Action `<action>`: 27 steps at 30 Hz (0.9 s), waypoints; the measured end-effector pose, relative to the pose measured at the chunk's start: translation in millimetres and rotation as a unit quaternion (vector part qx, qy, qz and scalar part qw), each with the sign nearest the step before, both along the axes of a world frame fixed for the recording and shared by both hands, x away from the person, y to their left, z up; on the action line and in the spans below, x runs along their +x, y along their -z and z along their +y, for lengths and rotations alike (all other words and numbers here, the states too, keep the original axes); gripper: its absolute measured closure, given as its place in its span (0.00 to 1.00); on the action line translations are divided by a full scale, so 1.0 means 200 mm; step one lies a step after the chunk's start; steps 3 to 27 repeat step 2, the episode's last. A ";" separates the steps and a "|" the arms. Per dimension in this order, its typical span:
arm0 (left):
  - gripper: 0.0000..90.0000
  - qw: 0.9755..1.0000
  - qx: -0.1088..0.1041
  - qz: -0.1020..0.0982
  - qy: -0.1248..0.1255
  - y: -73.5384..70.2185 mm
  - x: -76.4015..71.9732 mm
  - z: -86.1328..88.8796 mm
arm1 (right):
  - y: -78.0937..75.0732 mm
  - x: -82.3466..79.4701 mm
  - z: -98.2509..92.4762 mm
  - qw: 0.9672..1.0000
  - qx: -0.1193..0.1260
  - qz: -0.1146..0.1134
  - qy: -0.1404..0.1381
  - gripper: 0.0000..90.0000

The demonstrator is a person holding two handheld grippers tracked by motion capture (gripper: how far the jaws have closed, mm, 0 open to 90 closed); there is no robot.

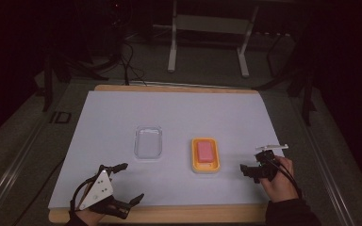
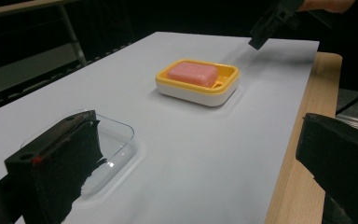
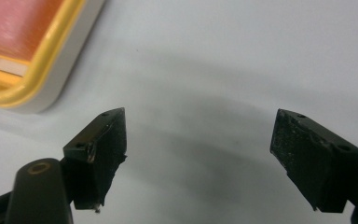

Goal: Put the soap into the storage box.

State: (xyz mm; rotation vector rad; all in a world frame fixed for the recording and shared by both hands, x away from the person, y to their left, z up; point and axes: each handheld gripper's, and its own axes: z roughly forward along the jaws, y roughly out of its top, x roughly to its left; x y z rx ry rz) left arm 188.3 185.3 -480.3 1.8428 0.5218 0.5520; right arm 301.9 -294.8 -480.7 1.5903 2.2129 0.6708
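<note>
White sheet point(image 1: 179, 117) covers the table; the soap point(image 1: 205, 151) sits in its yellow dish point(image 1: 205, 165) at centre-right. Right gripper point(image 1: 248, 170), jaws wide and empty, hovers at its three o'clock. Left gripper point(image 1: 131, 183) gapes wide at seven o'clock, near a clear lid point(image 1: 148, 141).

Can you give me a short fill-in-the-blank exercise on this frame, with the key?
1. The pink soap lies in a dish with a ____ rim.
2. The clear lid lies to the ____ of the dish in the high view.
3. The right gripper has its jaws ____, with nothing between them.
4. The left gripper is nearest the ____.

Missing words: yellow; left; open; lid
</note>
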 end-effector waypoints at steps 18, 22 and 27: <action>0.01 1.000 0.002 0.000 0.000 0.00 0.00 0.00 | 0.01 0.00 0.00 1.000 -0.002 0.001 0.000 0.21; 0.01 1.000 0.002 0.000 0.000 0.00 0.00 0.00 | 0.01 0.00 0.00 1.000 -0.002 0.001 0.000 0.21; 0.01 1.000 0.002 0.000 0.000 0.00 0.00 0.00 | 0.01 0.00 0.00 1.000 -0.002 0.001 0.000 0.21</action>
